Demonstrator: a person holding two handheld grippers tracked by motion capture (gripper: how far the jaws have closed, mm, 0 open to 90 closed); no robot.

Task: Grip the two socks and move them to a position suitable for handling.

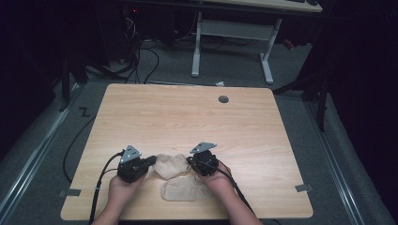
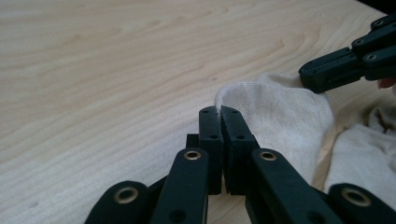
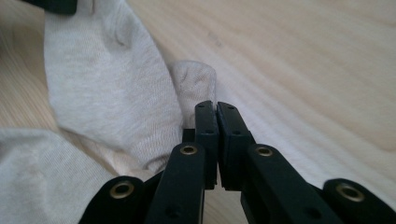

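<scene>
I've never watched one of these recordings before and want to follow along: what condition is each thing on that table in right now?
Upper sock: bunched up, pinched at opposite ends by both grippers, lying on the table.
Lower sock: lying flat near the table's front edge, not gripped.
Left gripper: jaws shut on an edge of the upper sock.
Right gripper: jaws shut on the upper sock's other end.
Table: wooden top, bare beyond the socks.

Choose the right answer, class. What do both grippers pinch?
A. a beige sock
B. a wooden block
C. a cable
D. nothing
A: the left gripper and the right gripper each clamp an edge of the upper beige sock, shut jaws on fabric.
</scene>
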